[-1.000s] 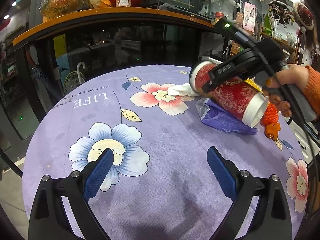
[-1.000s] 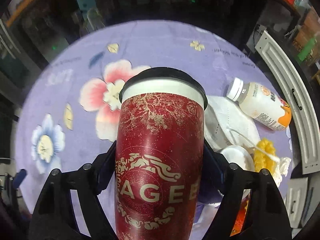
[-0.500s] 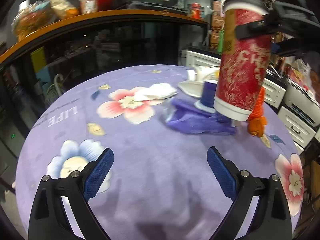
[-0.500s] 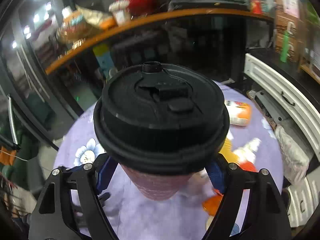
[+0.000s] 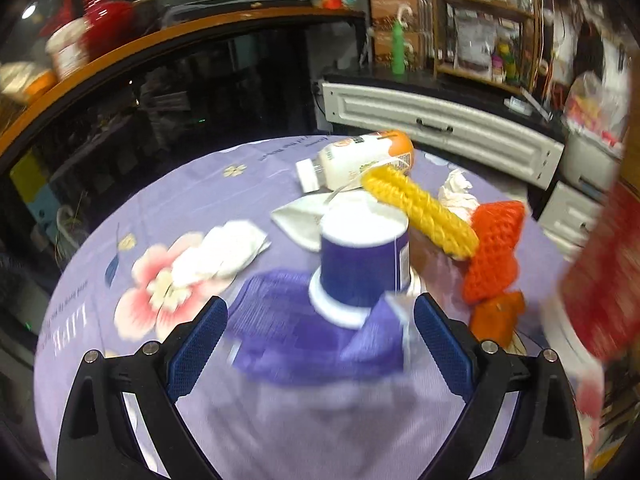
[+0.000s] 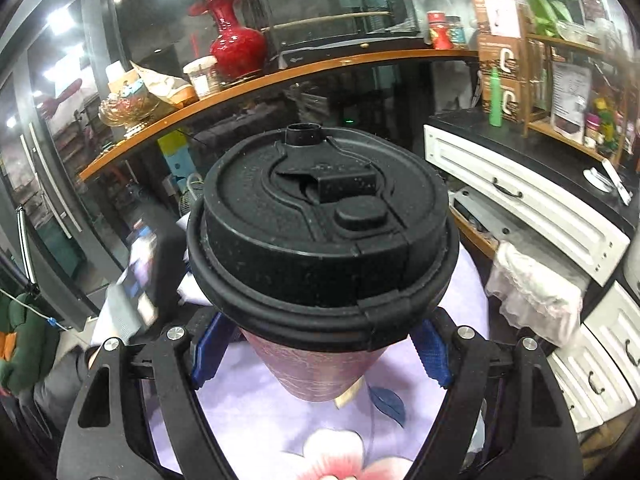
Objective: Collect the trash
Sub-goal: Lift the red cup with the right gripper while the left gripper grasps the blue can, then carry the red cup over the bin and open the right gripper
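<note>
While the left gripper point(image 5: 320, 336) gapes empty, right fingers point(image 6: 208, 344) clasp the seemingly upright red cup point(image 6: 320, 364), lid topmost.

Red cup point(image 6: 320, 364) now upright, lifted; left gripper point(image 5: 320, 344) seemingly nearer purple cup point(image 5: 362, 268).

Past the flowered purple tablecloth point(image 5: 168, 208) I see a red vase point(image 6: 236, 46) and a jar point(image 6: 200, 76) on the curved orange shelf point(image 6: 280, 74), white drawers point(image 6: 520, 196) with a green bottle point(image 6: 495, 98) on top, and crocheted toys point(image 5: 494, 248).
</note>
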`<move>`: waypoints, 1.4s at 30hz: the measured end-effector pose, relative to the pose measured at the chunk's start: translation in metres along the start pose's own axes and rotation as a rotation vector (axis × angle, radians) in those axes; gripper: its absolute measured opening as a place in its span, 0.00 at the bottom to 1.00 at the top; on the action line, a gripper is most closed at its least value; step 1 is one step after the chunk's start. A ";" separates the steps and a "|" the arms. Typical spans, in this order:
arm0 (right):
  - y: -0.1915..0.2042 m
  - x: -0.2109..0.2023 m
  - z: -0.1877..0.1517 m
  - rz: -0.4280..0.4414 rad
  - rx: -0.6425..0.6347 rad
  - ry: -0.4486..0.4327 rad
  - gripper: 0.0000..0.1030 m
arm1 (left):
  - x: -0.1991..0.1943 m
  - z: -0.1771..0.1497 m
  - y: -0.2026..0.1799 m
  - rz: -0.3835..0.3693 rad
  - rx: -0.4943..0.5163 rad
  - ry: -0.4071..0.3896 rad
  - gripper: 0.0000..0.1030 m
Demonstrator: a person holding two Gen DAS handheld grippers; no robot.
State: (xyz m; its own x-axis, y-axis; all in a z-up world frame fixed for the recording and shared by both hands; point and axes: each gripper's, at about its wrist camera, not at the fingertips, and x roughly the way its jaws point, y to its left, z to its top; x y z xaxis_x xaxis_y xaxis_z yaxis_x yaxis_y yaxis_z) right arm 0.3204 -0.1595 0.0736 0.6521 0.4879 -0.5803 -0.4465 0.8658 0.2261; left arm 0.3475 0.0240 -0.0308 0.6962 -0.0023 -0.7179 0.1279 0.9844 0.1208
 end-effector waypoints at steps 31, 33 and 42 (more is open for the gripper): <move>-0.057 -0.028 -0.077 -0.089 0.089 -0.053 0.76 | -0.052 0.004 0.014 -0.040 -0.182 -0.162 0.66; -0.058 -0.032 -0.082 -0.090 0.097 -0.055 0.76 | -0.066 -0.004 0.016 -0.045 -0.195 -0.186 0.66; -0.071 -0.064 -0.107 -0.152 0.121 -0.078 0.76 | -0.119 -0.036 -0.032 -0.140 -0.147 -0.254 0.66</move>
State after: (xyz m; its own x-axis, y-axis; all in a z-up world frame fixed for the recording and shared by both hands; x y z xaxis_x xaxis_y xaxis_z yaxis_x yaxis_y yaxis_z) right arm 0.2451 -0.2642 0.0109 0.7541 0.3533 -0.5536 -0.2650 0.9350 0.2357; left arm 0.2355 -0.0004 0.0262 0.8356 -0.1646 -0.5241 0.1439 0.9863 -0.0804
